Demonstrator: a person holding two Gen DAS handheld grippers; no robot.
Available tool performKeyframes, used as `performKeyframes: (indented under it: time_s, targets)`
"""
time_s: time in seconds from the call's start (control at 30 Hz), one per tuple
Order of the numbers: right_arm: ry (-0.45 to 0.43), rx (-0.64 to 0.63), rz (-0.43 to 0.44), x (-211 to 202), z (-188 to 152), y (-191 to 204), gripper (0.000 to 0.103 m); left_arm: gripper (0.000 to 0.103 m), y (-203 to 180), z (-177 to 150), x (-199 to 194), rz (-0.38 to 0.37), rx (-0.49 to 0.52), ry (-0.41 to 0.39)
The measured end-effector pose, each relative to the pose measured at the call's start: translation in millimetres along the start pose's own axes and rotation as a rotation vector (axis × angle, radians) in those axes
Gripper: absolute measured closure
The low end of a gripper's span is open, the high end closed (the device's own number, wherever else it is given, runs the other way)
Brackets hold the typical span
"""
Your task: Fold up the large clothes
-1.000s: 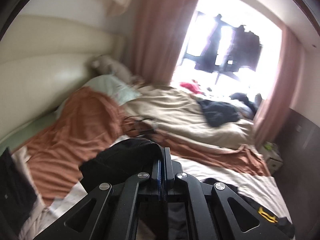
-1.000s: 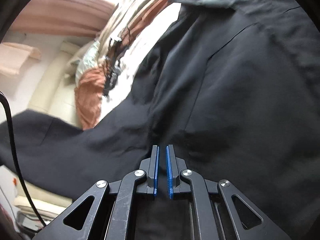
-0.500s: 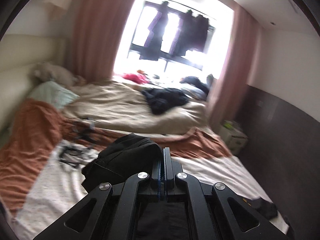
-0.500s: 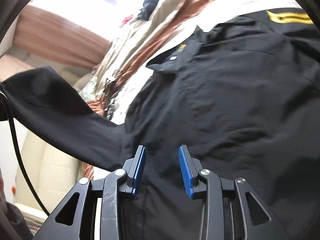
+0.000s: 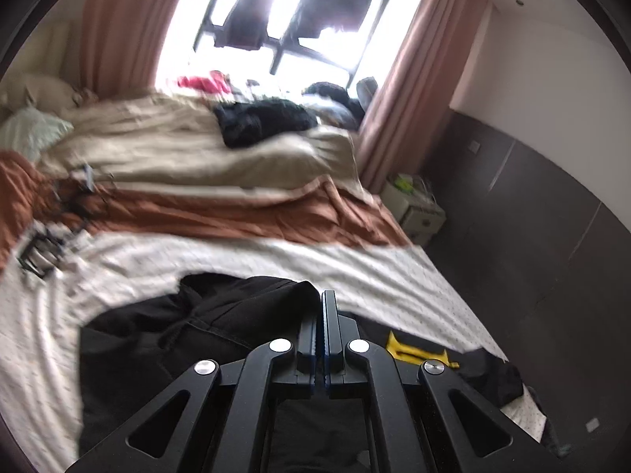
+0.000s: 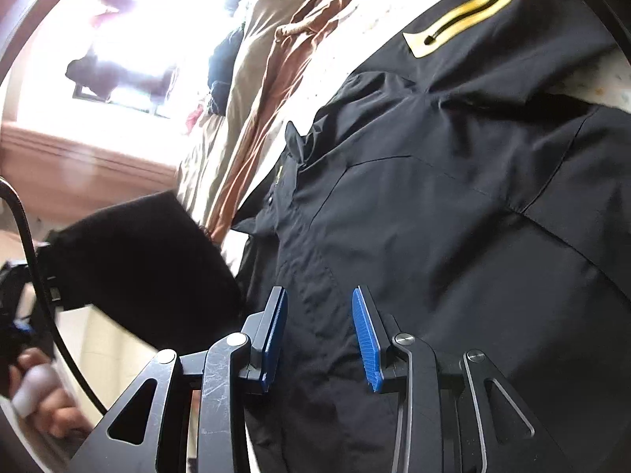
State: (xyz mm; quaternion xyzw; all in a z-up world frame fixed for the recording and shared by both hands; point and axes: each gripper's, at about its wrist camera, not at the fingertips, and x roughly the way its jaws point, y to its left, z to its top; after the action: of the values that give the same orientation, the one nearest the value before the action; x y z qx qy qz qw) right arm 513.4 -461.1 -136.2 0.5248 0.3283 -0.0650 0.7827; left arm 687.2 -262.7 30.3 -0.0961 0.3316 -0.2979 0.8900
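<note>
Two grippers are working one large black woven jacket [image 6: 453,205] that is lying spread across the white dotted bed sheet [image 5: 244,260], near the bed's foot edge. The left gripper [image 5: 320,315] is pinching a bunched black sleeve end [image 5: 221,315], its blue pads pressed together on the cloth, and is holding it raised above the sheet, pointing toward the bed's far side. The right gripper [image 6: 319,315] is hovering low over the jacket's body with its blue fingers [image 6: 364,339] spread and nothing between them. To fold well, I judge the sleeve should be carried flat across the chest, staying clear of the yellow zip pocket [image 6: 461,19], while the free gripper pins the shoulder seam so the body does not drag.
</note>
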Motion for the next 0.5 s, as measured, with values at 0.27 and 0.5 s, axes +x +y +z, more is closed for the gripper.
performKeyframes:
  time_s: [0.27, 0.5]
  targets:
    - [-0.068, 0.136, -0.004, -15.6, 15.3, -32.2, 0.068, 0.023, 10.6, -63.8, 57.7, -0.218, -0.102, 0.278]
    - [-0.080, 0.135, -0.028, -17.1, 16.7, -33.5, 0.068, 0.017, 46.5, -79.5, 9.4, -0.137, -0.170, 0.202]
